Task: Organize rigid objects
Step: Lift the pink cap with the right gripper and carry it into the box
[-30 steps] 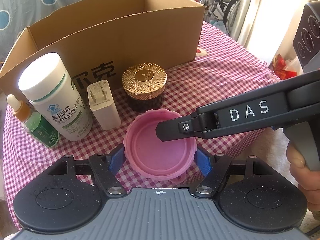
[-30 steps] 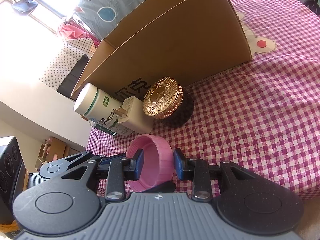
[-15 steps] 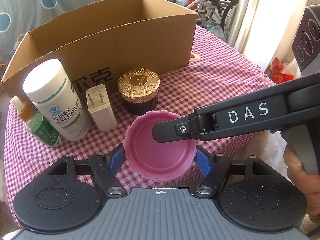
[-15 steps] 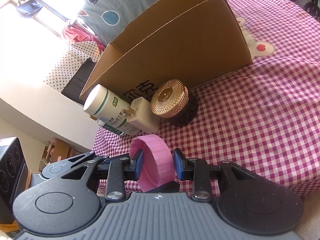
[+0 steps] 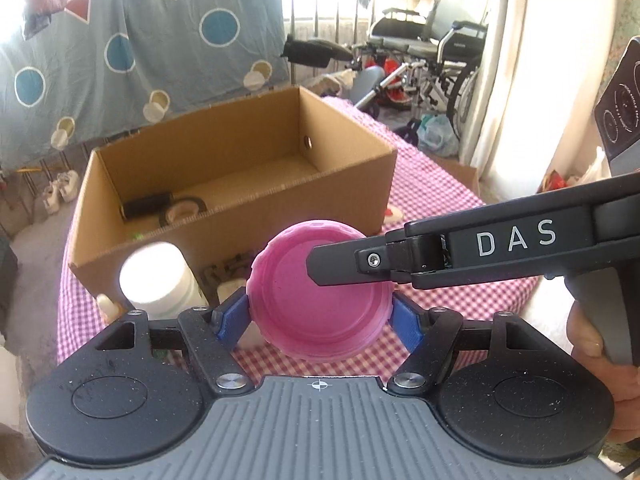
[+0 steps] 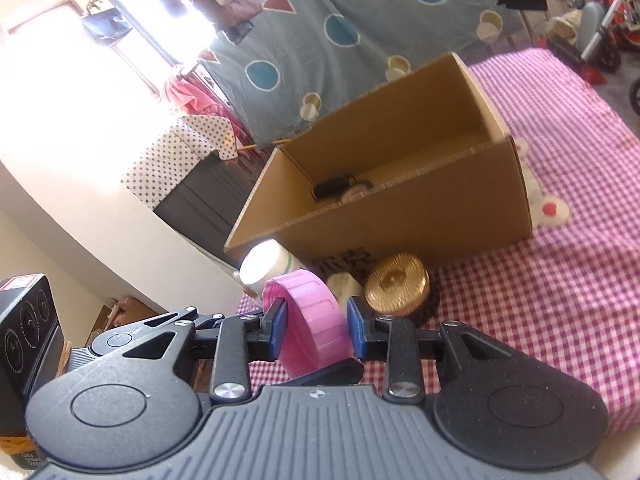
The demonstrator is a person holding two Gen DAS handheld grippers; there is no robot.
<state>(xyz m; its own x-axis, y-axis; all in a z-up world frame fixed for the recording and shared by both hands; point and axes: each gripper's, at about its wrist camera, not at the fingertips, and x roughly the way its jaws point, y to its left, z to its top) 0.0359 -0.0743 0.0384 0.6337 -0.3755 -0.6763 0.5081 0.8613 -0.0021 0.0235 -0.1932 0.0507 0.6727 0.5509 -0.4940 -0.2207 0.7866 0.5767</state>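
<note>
- Right now, a round pink plastic lid with a ribbed rim is held clear above the pink-and-white checked tablecloth, gripped by both tools at once.
- The left gripper is clamped across the lid's full width, its blue pads pressing on opposite sides of the rim, hollow side facing the camera.
- The right gripper is clenched on the same lid across its thickness; in the left view one black finger lies inside the hollow. In the right view its blue pads sit on either face of the lid, seen edge-on.
- A hand holds the right tool's grey handle at the right edge of the left view.
- Behind the lid stands an open brown cardboard box on the cloth; a dark cylinder and a roll-like thing lie in its near left corner, too small to identify.
- Between lid and box stand a white-capped white bottle, a small white charger block, partly hidden, and a dark jar with a gold faceted lid.
</note>
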